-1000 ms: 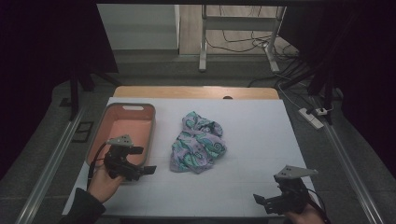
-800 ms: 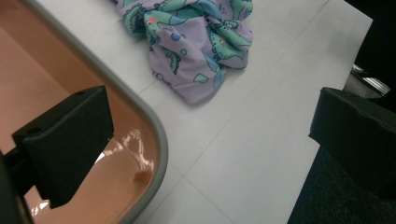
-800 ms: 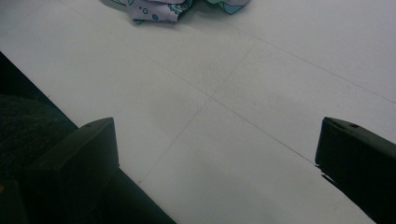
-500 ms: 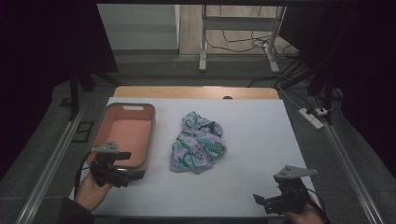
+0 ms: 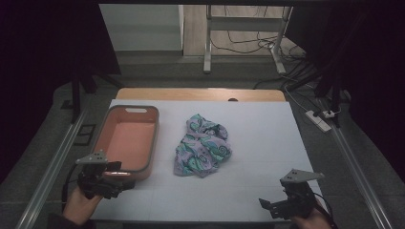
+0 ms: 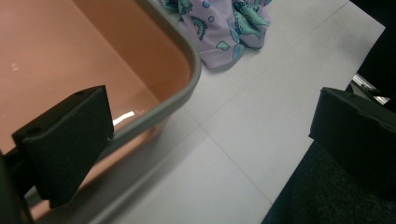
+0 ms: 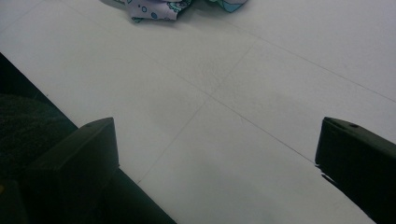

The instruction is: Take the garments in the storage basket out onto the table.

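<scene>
Both pairs of jaws stand wide apart, with nothing clamped between them.

High view: the left gripper [image 5: 111, 183] sits at the near end of the orange bin [image 5: 125, 167], at about 7 o'clock on the white table [image 5: 267, 138]. A second ago it hovered farther up, over the bin's near half with its tips toward the crumpled patterned cloth [image 5: 202, 151]; since then it has drawn back toward the person and now sits low at the bin's near rim. The bin and the cloth have not shifted. The right gripper [image 5: 277, 207] rests at 5 o'clock near the table's front edge, unmoved, well apart from the cloth.

Left gripper view: one jaw lies over the bin's inside, right at the grey rim [image 6: 187, 60], while the other hangs beyond the table's edge. The rim passes between them. The cloth [image 6: 224, 25] lies at 12 o'clock, beyond the bin's corner.

Right gripper view: bare table between the jaws, the cloth's hem [image 7: 154, 9] at 11 o'clock, far ahead.

My reading is that the pull-back lines the left gripper up to take the bin by its rim, perhaps to move it toward the cloth, which lies just beside the bin.
</scene>
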A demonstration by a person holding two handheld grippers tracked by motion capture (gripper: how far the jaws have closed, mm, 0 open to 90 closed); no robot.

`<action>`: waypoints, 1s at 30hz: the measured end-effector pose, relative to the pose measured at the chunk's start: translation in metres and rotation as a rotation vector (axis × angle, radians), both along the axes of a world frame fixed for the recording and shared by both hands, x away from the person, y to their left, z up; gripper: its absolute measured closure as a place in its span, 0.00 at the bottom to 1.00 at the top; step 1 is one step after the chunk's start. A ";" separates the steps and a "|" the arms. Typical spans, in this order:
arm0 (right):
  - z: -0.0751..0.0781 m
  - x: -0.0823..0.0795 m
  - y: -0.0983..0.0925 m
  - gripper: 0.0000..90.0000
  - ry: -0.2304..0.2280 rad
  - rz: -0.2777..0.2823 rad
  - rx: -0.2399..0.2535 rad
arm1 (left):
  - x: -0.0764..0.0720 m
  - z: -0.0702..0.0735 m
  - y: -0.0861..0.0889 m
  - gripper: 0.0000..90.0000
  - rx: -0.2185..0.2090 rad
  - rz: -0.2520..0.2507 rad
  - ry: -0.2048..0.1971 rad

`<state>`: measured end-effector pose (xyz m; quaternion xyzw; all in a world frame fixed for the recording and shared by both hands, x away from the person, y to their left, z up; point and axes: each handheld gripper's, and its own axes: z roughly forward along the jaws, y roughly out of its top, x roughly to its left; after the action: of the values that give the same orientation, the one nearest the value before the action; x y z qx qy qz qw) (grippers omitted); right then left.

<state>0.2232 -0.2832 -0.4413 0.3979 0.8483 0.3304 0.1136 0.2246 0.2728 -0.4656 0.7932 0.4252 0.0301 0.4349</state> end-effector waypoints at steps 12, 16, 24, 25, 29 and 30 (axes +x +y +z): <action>0.000 0.000 -0.001 0.00 0.004 -0.010 0.007 | -0.018 -0.004 0.021 0.00 -0.018 0.052 0.005; 0.000 0.000 0.000 0.00 0.005 -0.009 0.006 | -0.021 -0.006 0.025 0.00 -0.015 0.058 0.007; 0.000 0.000 0.000 0.00 0.004 -0.009 0.004 | -0.028 -0.005 0.032 0.00 -0.024 0.085 -0.004; 0.000 0.000 0.000 0.00 0.005 -0.008 0.003 | -0.029 -0.005 0.032 0.00 -0.023 0.088 -0.006; 0.000 0.000 0.000 0.00 0.005 -0.009 0.003 | -0.033 -0.004 0.034 0.00 -0.014 0.099 -0.015; 0.000 0.000 0.000 0.00 0.005 -0.009 0.003 | -0.034 -0.004 0.035 0.00 -0.009 0.101 -0.017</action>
<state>0.2237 -0.2836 -0.4413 0.4027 0.8463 0.3301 0.1124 0.1907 0.3073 -0.4694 0.7685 0.4610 0.0567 0.4400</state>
